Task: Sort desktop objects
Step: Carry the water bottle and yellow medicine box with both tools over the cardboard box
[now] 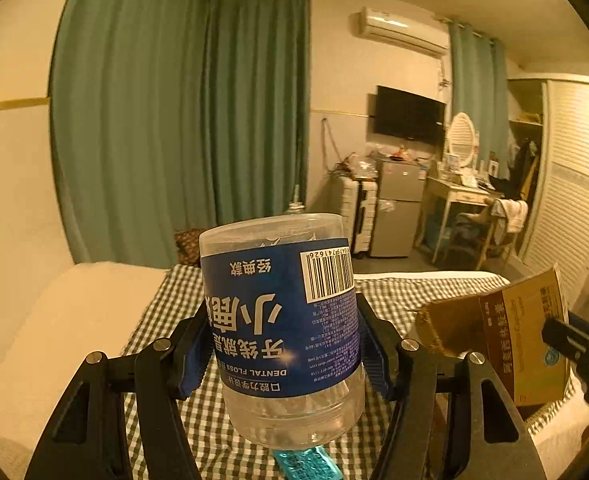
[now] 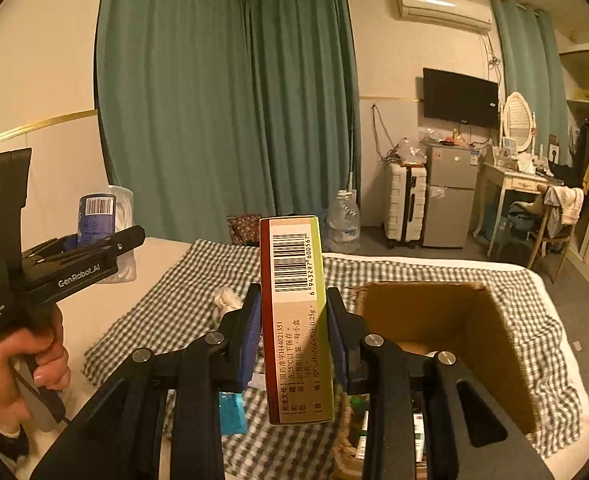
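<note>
My left gripper [image 1: 282, 320] is shut on a clear plastic dental floss jar [image 1: 282, 360] with a blue label, held upside down above the checked cloth [image 1: 166, 312]. In the right wrist view that jar [image 2: 98, 212] shows at the left in the left gripper [image 2: 106, 242], which a hand [image 2: 22, 360] holds up. My right gripper [image 2: 294, 320] is shut on a tall medicine box [image 2: 294, 280] with a barcode, held upright above the cloth. The left wrist view shows this medicine box [image 1: 522, 340] at the right edge in the right gripper [image 1: 566, 340].
An open cardboard box [image 2: 494, 332] stands on the checked cloth [image 2: 198, 276] to the right, with small packages inside. A blue packet [image 2: 232, 408] and a crumpled white tissue [image 2: 226, 300] lie on the cloth. White bedding [image 1: 54, 320] surrounds the cloth.
</note>
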`<state>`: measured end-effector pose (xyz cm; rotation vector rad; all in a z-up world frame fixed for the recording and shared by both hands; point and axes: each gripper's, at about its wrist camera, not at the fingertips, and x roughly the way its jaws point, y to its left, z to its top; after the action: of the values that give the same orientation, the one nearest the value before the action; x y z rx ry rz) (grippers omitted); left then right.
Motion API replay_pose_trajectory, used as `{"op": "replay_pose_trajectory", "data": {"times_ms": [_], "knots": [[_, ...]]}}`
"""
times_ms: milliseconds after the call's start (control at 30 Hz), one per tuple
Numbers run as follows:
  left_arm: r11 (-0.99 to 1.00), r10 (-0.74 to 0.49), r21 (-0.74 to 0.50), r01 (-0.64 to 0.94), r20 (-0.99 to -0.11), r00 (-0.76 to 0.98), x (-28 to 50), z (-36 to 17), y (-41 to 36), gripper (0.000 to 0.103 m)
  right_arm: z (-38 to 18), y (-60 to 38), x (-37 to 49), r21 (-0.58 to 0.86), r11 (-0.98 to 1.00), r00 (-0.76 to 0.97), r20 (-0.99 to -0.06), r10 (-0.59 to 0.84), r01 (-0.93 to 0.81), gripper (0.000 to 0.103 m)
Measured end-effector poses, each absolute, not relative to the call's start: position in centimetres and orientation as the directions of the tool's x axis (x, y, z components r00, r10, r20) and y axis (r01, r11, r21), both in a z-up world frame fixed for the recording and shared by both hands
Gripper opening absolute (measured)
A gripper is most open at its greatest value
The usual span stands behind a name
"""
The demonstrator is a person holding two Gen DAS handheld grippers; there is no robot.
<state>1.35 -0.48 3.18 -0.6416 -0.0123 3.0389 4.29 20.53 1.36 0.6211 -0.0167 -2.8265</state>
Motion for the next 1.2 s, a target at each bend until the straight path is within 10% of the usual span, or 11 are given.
{"op": "replay_pose_trajectory", "data": {"times_ms": [1200], "knots": [[-0.950,0.272,-0.017,-0.311,-0.532,-0.802,-0.4,2.1,20.0,0.065,2.3,35.6,7.1,0.167,-0.984,-0.925,-0.361,-0.122,0.064,0.030]]}}
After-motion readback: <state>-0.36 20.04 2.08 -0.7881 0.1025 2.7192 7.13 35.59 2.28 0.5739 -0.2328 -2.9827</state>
